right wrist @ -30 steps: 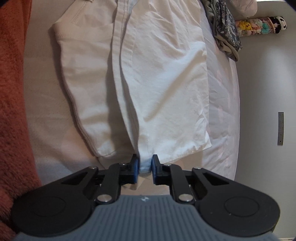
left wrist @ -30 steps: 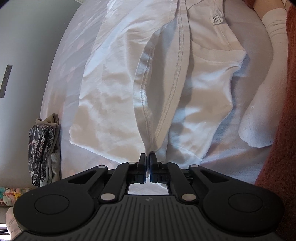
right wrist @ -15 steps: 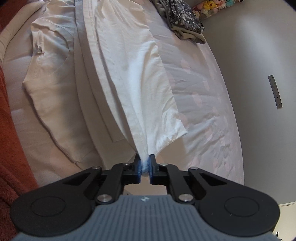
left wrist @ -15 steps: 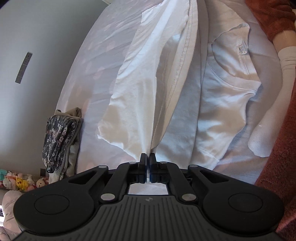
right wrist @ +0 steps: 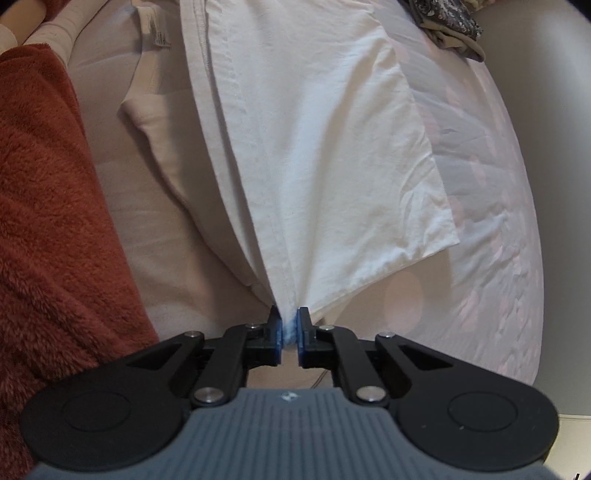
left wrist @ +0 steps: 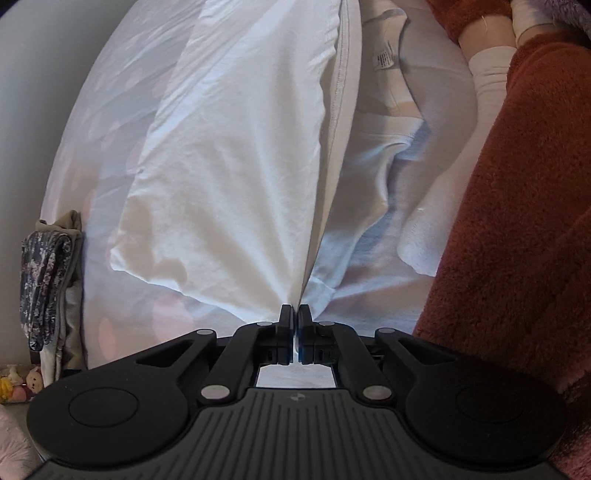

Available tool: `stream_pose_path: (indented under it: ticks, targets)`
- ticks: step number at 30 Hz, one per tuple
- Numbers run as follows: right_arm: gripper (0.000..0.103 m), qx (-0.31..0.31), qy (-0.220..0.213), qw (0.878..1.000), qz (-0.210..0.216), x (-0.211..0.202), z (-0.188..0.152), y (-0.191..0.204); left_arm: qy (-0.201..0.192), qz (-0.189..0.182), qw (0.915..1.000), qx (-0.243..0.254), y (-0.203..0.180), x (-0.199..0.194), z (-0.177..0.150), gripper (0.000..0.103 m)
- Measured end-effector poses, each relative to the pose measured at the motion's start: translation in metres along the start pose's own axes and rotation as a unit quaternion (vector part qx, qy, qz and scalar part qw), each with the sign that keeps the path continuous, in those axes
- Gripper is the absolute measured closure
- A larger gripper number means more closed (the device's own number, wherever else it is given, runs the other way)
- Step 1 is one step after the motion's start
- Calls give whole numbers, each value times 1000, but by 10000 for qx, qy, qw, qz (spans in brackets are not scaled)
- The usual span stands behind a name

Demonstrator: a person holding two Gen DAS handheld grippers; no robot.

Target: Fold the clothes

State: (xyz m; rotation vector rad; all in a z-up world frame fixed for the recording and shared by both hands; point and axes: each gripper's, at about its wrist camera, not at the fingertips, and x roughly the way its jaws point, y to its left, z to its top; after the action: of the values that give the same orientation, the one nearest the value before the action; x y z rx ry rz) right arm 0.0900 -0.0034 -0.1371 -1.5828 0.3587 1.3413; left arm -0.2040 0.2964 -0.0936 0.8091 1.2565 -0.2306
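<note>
A white T-shirt [left wrist: 236, 173] lies on a pale bed sheet [left wrist: 122, 96]. Its hem side is lifted and hangs taut from both grippers, while the collar part with a label [left wrist: 382, 59] still rests on the bed. My left gripper [left wrist: 294, 314] is shut on one corner of the shirt. My right gripper [right wrist: 288, 317] is shut on the other corner of the shirt [right wrist: 314, 155], with cloth bunched between its blue pads. The label also shows in the right wrist view [right wrist: 157, 35].
A folded patterned garment [left wrist: 48, 280] lies at the bed's far edge, also in the right wrist view [right wrist: 447, 18]. A rust-red fleece leg [left wrist: 517, 221] and white socks [left wrist: 487, 77] are beside the shirt. Small plush toys [left wrist: 16, 380] sit beyond the bed. A grey wall [right wrist: 554, 110] borders it.
Both grippers have risen and pulled the held edge up and over toward the collar. The lifted panel now covers more of the shirt's lower layer.
</note>
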Motion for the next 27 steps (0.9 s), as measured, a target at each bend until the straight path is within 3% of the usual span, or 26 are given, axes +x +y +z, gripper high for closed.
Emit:
stream_pose_path:
  ticks: [9, 15, 21, 25, 27]
  targets:
    - [95, 39, 96, 9982, 584, -9, 2, -22, 153, -638, 9978, -52, 23, -9, 1, 103]
    - [95, -73, 387, 9941, 1013, 19, 8, -21, 534, -1160, 9915, 258, 19, 21, 13, 103]
    - [94, 151, 449, 9908, 1267, 40, 8, -31, 805, -1538, 9847, -138, 34, 55, 15, 103]
    - [89, 420, 433, 9880, 1422, 40, 2, -43, 822, -1640, 9806, -687, 44, 61, 11, 99]
    - [77, 619, 399, 9874, 1400, 34, -4, -50, 691, -1610, 9793, -1013, 52, 55, 5, 90]
